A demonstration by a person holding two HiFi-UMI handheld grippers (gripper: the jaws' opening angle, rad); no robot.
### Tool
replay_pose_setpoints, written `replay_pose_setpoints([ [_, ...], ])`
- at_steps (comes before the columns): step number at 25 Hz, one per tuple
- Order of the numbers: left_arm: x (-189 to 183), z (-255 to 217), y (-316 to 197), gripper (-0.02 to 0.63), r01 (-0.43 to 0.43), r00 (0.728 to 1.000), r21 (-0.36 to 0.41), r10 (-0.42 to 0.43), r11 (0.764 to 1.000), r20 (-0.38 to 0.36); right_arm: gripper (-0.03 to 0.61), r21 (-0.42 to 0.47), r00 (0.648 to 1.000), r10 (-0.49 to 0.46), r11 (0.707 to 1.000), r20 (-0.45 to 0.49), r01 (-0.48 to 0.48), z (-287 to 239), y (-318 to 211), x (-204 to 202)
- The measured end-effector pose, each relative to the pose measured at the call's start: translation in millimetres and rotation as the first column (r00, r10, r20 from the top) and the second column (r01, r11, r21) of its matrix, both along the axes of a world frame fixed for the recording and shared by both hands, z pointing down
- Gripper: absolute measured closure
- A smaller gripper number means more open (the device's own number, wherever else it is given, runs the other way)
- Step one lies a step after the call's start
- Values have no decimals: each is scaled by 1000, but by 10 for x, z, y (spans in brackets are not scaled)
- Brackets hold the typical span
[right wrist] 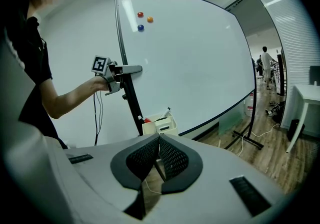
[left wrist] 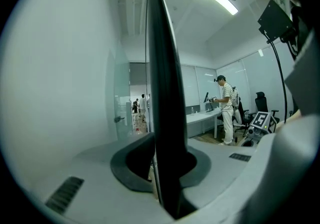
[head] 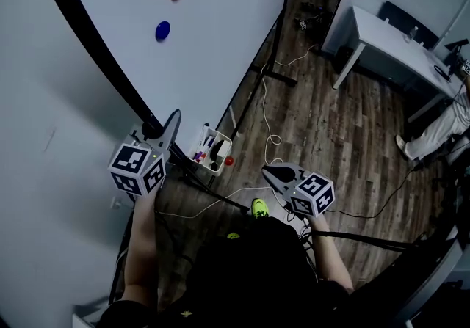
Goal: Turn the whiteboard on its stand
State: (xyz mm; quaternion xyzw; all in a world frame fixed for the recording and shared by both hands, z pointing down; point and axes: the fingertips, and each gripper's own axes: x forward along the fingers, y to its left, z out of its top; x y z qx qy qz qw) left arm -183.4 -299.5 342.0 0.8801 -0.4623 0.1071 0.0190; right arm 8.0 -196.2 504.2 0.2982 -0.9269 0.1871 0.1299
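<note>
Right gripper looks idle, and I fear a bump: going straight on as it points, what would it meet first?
Likely the white tray at the board's lower edge, which shows just above the right gripper's shut tips; depth is unclear.

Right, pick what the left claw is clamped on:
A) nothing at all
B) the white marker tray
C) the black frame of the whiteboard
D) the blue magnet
C: in the left gripper view the black frame of the whiteboard runs straight between the jaws of the left claw, which are closed against it on both sides.
</note>
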Motion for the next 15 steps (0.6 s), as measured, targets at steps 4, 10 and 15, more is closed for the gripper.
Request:
replay_pose_setpoints([
  [4, -3, 71, -46, 558, 8, 1000, -16, -8, 1000, 1, 578, 7, 1000, -11, 1000, -2, 11, 47, -73, -14],
  [10, -29, 197, -97, 558, 21, 1000, -25, -21, 999, -2, 578, 8, 1000, -25, 1000, -17, 25, 203, -94, 9],
  [15, -48, 277, -139, 558, 27, 1000, -25, -27, 999, -3, 578, 15, 999, -16, 1000, -31, 16, 264, -123, 114],
])
